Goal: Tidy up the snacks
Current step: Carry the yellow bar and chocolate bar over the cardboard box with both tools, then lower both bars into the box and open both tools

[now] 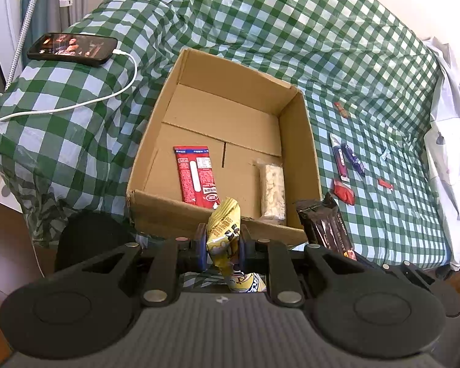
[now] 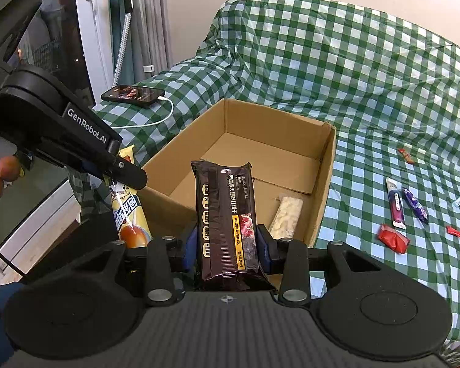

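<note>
My left gripper (image 1: 221, 242) is shut on a yellow snack packet (image 1: 225, 230), held just before the near wall of an open cardboard box (image 1: 300, 141). The packet also shows in the right wrist view (image 2: 128, 211). My right gripper (image 2: 227, 242) is shut on a dark brown cracker packet (image 2: 227, 224), upright, at the box's near right corner; it also shows in the left wrist view (image 1: 325, 227). Inside the box lie a red packet (image 1: 196, 178) and a pale nougat bar (image 1: 273, 193).
Several small snacks lie on the green checked cloth right of the box: a red pouch (image 2: 394, 237), a purple stick (image 2: 415, 205), a red-white tube (image 2: 395, 204), small red candies (image 2: 457, 232). A phone (image 1: 72, 48) on a white cable (image 1: 76, 105) lies at the far left.
</note>
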Motion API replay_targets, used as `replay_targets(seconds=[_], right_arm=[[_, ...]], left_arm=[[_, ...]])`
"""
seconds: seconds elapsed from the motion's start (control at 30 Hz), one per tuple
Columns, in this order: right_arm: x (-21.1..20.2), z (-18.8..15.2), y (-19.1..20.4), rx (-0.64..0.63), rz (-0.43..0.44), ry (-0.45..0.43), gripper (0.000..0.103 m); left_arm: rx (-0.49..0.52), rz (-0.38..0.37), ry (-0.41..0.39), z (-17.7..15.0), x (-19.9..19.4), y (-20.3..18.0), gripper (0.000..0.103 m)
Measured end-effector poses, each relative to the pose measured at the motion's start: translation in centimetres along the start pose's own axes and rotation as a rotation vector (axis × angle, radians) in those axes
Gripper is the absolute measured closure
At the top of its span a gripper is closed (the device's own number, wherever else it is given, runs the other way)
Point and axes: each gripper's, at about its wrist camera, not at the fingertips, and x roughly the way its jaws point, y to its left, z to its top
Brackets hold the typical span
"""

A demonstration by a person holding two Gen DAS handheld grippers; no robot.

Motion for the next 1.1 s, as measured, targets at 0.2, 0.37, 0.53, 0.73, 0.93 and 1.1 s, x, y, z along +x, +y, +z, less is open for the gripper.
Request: replay_targets(seconds=[0.2, 0.37, 0.53, 0.73, 0.93, 1.1], right_arm=[[0.5, 0.1, -0.4, 0.005, 0.001, 0.013, 0.062], [0.9, 0.4, -0.8, 0.015, -0.002, 0.022, 0.062], [1.4, 0.6, -1.0, 0.019, -0.012, 0.023, 0.062], [2.2, 1.1, -1.4, 0.027, -0.019, 0.031, 0.062], [3.4, 1.7, -1.6, 0.023, -0.021, 0.043, 0.062], [4.9, 2.3, -2.0, 0.025, -0.022, 0.061, 0.062]], left_arm=[[-0.012, 0.002, 0.007, 0.3, 0.4, 0.0, 0.082], [-0.02, 0.005, 0.011, 0.8, 0.9, 0.1, 0.082], [-0.027, 0.008, 0.017, 1.3, 1.4, 0.2, 0.082], [-0.037, 0.005, 0.015, 2.3, 2.1, 0.1, 0.082], [-0.048, 0.003, 0.018, 3.7, 3.3, 0.1, 0.082], [-0.059, 0.004, 0.024, 5.3, 4.8, 0.1, 0.082]])
